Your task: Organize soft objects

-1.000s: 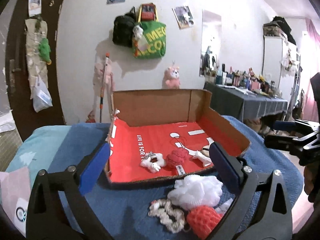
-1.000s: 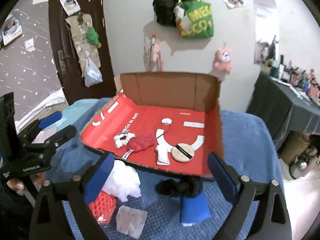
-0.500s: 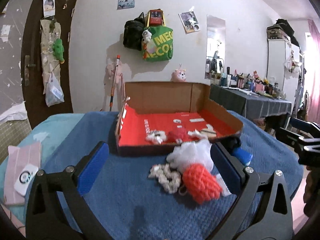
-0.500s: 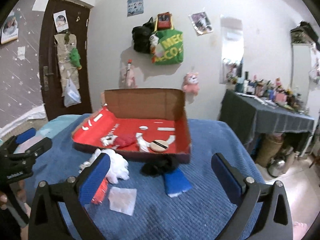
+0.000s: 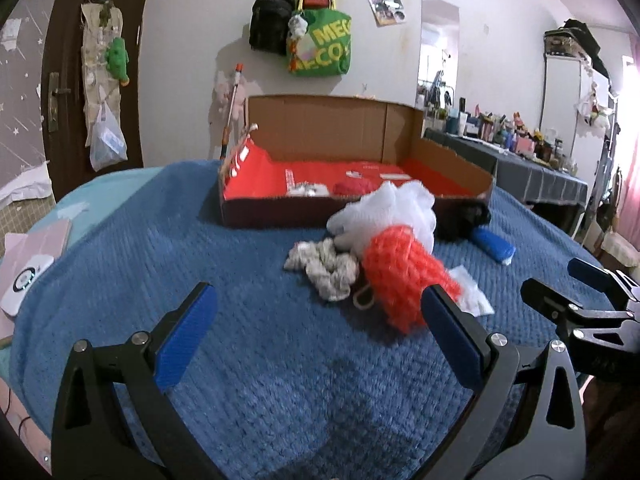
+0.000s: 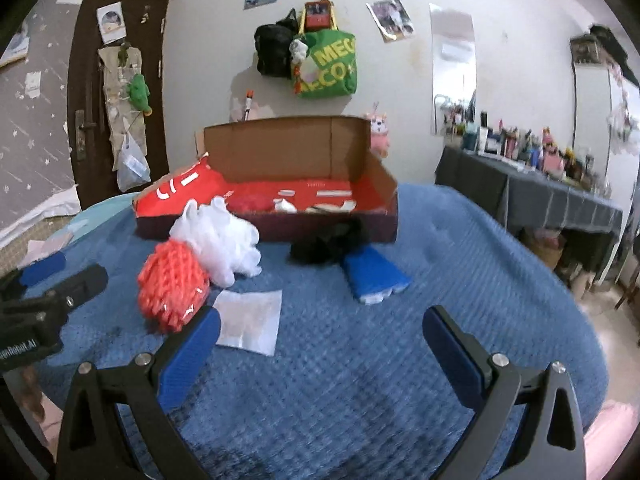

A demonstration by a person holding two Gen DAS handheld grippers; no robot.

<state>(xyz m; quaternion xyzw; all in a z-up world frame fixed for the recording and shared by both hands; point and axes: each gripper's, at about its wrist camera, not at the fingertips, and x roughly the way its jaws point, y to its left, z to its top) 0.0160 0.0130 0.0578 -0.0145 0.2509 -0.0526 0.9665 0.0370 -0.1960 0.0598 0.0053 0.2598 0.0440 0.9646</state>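
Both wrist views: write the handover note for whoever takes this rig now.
Left tool: open, empty, low over the blue blanket.
Right tool: open, empty.
Cardboard box already holds a red knit piece and a few small items.
Left outside, in front of the box: white mesh puff, orange net scrubber, beige scrunchie, white cloth square, black item, blue sponge.
Nothing is gripped; every outside piece is yet to go in.
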